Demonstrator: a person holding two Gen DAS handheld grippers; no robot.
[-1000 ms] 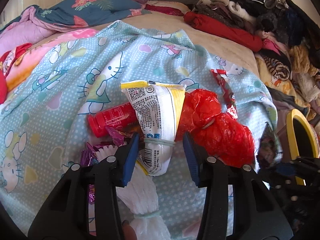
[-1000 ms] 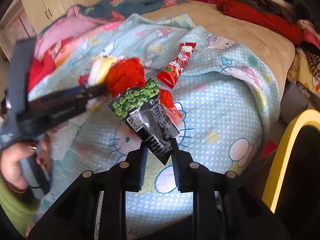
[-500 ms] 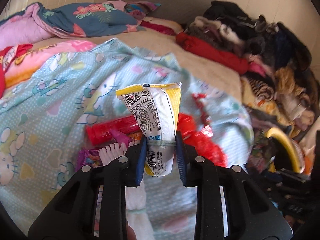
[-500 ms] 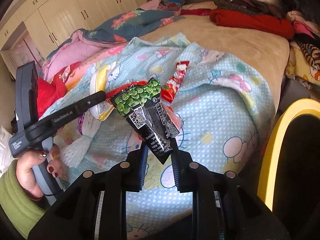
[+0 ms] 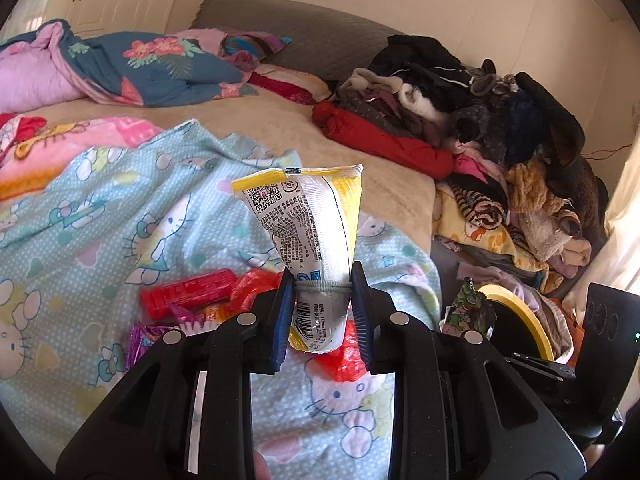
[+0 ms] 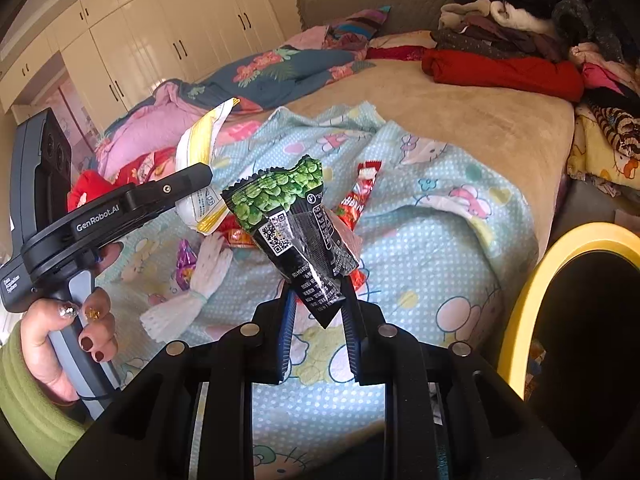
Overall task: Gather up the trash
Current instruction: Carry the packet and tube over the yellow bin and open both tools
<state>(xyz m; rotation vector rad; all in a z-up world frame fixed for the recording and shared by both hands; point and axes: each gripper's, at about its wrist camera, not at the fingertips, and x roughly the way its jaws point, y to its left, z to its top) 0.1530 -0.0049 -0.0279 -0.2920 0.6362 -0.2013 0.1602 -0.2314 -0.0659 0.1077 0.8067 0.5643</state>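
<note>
My left gripper [image 5: 322, 304] clamped on a white-and-yellow pouch [image 5: 308, 232] lifted above the blanket [image 5: 100, 216], my right gripper [image 6: 318, 316] pinching a green pea packet [image 6: 292, 224], yellow-rimmed bin [image 6: 532, 292] beside the bed edge at right, contents too dark to tell, red wrappers [image 5: 188, 294] lying on the blanket.

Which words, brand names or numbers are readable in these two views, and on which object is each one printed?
"GenRobot.AI": white letters on the side of the left gripper.
White and yellow packet in that gripper: QR code, barcode and dense small print, too small to read.
Green pea packet in the right gripper: QR code and upside-down digits, too blurred to read.
Red sachet on the blanket: white lettering, unreadable.
</note>
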